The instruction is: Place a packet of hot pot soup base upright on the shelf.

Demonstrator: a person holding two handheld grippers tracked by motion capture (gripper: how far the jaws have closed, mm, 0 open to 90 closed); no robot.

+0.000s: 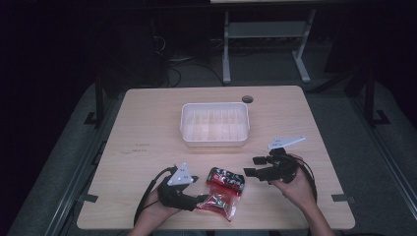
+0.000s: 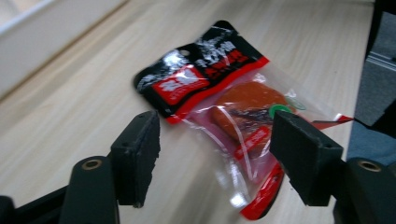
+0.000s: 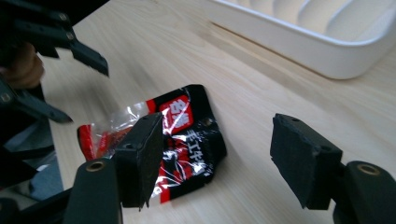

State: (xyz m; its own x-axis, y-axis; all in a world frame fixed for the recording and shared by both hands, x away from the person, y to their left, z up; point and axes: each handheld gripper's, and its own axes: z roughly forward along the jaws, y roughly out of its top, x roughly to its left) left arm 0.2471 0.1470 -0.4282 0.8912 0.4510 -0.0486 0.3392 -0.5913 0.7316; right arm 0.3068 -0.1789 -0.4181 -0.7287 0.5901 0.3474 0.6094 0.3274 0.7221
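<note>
Pale wooden table (image 1: 147, 128) under dim room light: a red-and-black snack packet (image 1: 223, 191) lies flat near the front edge, short of the empty white tray (image 1: 215, 139). The left gripper (image 1: 202, 198) straddles the packet's clear end, jaws partly open, gripping nothing; the right gripper (image 1: 252, 166) hovers wide open beside it. A good pickup likely means pinching the crinkled edge squarely, not the slippery middle.

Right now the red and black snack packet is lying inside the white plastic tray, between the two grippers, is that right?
Not quite. The red and black snack packet lies on the bare wooden table, in front of the white plastic tray, not inside it. It is between the left gripper and right gripper, as the high view shows.
</note>
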